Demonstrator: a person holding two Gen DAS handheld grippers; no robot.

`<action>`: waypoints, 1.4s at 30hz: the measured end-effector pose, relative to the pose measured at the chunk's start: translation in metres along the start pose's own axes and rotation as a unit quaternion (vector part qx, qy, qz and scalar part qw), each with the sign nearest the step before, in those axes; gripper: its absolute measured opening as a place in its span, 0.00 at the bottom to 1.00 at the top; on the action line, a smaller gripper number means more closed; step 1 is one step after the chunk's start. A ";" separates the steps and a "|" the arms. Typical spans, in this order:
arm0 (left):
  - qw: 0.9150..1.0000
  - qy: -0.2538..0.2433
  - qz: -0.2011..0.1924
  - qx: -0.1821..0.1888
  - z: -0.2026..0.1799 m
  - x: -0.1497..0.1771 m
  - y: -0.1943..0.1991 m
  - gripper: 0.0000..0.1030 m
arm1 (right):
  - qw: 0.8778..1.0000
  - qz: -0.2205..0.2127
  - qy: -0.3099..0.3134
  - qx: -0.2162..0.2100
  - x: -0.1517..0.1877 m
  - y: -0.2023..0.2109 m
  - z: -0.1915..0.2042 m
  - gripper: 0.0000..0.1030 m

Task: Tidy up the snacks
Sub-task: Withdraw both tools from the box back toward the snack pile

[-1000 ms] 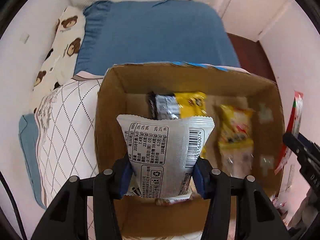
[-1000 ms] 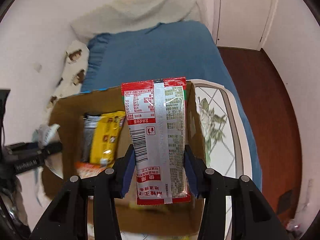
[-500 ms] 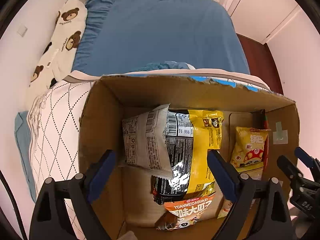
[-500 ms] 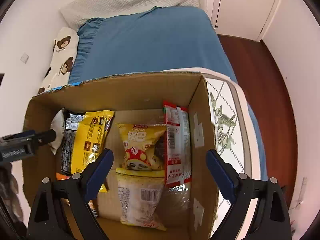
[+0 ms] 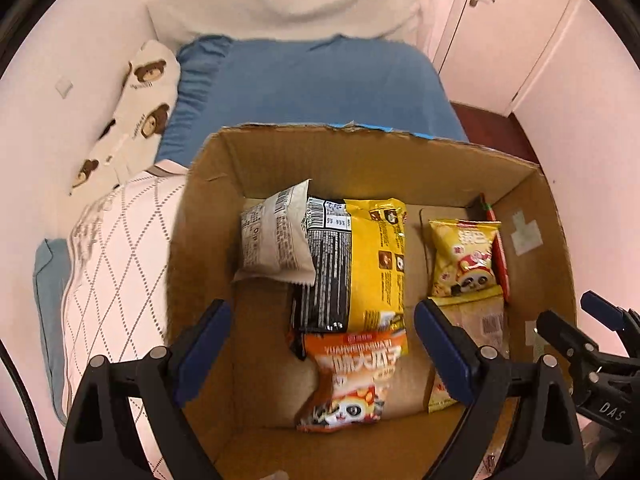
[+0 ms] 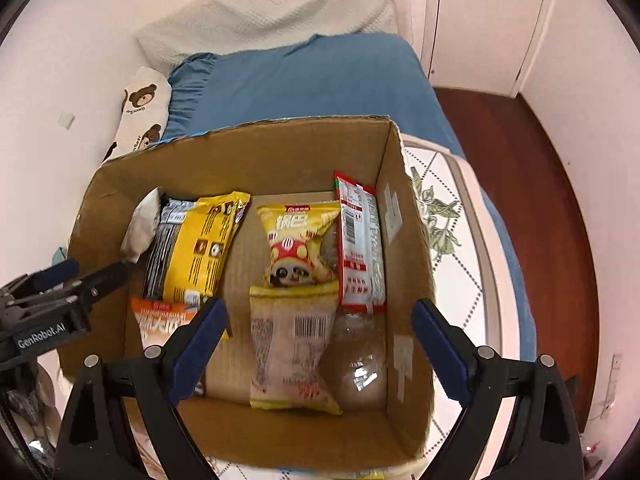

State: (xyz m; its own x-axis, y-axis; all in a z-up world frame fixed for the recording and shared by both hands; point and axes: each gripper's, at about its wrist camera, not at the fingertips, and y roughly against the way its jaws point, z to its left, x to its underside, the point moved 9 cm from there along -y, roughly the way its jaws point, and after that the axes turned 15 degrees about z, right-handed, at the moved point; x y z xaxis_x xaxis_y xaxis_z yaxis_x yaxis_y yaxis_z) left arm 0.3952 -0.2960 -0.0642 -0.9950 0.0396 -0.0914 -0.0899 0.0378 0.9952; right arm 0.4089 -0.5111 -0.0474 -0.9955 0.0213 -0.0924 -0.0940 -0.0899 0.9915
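An open cardboard box (image 5: 360,160) (image 6: 248,148) sits on the bed and holds several snack packets. A white packet (image 5: 276,236) (image 6: 140,224) leans at its left, beside a yellow-black packet (image 5: 360,264) (image 6: 200,248) and an orange packet (image 5: 352,376). A yellow panda packet (image 5: 464,256) (image 6: 300,244), a red-white packet (image 6: 360,240) and a pale packet (image 6: 288,352) lie at the right. My left gripper (image 5: 322,348) is open and empty above the box. My right gripper (image 6: 320,344) is open and empty above the box's right half.
The box rests on a white patterned quilt (image 5: 116,264) (image 6: 452,248) over a blue bedsheet (image 5: 312,84). A bear-print pillow (image 5: 140,96) lies against the left wall. A dark wooden floor (image 6: 532,184) and a white door (image 6: 480,20) are to the right.
Both grippers have opened and let go of their packets. The white packet now lies at the box's left, the red-white packet at its right. Both grippers have drawn back.
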 end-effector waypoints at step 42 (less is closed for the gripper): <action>0.996 0.060 -0.067 -0.027 0.059 0.184 0.037 0.91 | 0.992 -0.018 -0.061 -0.108 0.180 0.034 -0.025 0.76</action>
State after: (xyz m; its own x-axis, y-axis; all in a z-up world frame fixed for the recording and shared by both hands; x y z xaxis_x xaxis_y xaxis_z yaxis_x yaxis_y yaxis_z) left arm 0.2111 -0.2282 -0.0459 -0.9717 -0.0824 -0.2215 -0.2206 -0.0194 0.9752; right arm 0.2265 -0.5354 -0.0327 -0.9837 0.1481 -0.1016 -0.1424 -0.2986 0.9437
